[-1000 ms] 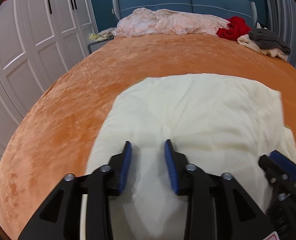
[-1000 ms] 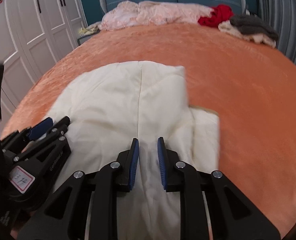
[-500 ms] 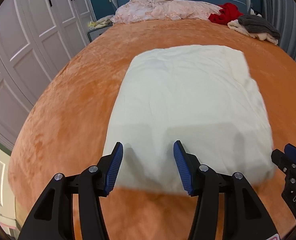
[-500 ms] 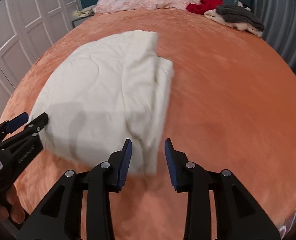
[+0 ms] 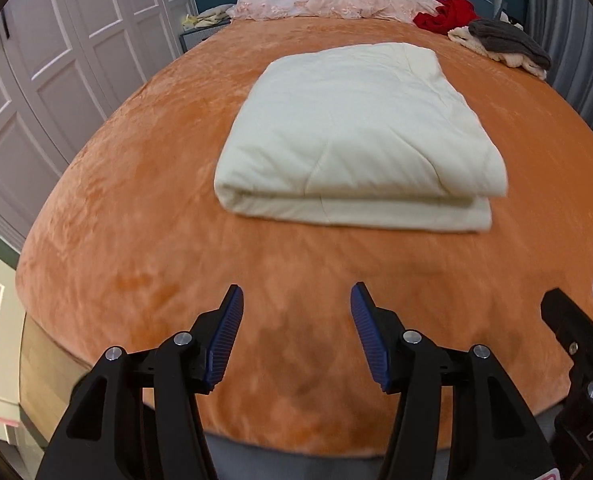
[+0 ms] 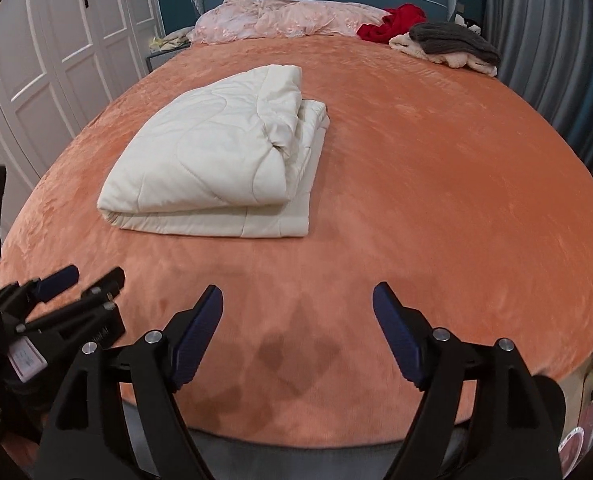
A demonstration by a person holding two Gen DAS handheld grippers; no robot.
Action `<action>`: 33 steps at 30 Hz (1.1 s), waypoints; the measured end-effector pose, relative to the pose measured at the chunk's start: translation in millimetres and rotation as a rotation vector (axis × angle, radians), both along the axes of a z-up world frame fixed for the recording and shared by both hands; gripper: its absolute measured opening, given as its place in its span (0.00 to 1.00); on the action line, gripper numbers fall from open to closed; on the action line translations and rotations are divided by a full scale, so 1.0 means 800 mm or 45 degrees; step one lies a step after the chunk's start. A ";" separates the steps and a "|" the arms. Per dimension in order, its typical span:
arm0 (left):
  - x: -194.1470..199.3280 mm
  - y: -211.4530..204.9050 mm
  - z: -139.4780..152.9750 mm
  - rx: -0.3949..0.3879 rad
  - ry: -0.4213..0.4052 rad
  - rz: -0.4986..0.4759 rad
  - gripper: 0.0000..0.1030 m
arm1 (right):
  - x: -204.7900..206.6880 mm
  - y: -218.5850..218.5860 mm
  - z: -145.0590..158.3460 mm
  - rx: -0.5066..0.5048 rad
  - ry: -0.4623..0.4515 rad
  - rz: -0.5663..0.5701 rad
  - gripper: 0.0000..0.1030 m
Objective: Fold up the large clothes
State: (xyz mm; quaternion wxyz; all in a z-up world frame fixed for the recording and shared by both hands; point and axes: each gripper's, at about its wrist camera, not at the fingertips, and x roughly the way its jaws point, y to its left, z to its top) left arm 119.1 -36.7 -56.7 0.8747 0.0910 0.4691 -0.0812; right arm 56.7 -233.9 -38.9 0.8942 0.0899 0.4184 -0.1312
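Observation:
A cream quilted garment lies folded into a thick rectangle in the middle of the orange bed cover. My left gripper hovers over the bed's near edge, well short of the fold; its jaws are opening with nothing between them. My right gripper is likewise back at the near edge, its jaws opening wide and empty. The right gripper shows at the right edge of the left wrist view, and the left gripper at the lower left of the right wrist view.
At the headboard lie a pink bedspread, a red garment and a grey and cream pile. White wardrobe doors line the left side. A grey curtain hangs at the right.
Both grippers let go of the cream garment, opened and drew back from above it to the bed's near edge. The garment now lies folded farther away.

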 end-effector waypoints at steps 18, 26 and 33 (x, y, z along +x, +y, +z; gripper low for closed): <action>-0.073 0.011 0.023 -0.035 -0.097 0.053 0.76 | -0.079 0.030 0.011 -0.070 -0.091 -0.015 0.84; -0.094 0.010 0.022 -0.019 -0.128 0.034 0.76 | -0.100 0.031 0.011 -0.062 -0.117 -0.034 0.84; -0.103 0.018 0.016 0.009 -0.154 0.047 0.76 | -0.105 0.040 0.004 -0.069 -0.114 -0.026 0.84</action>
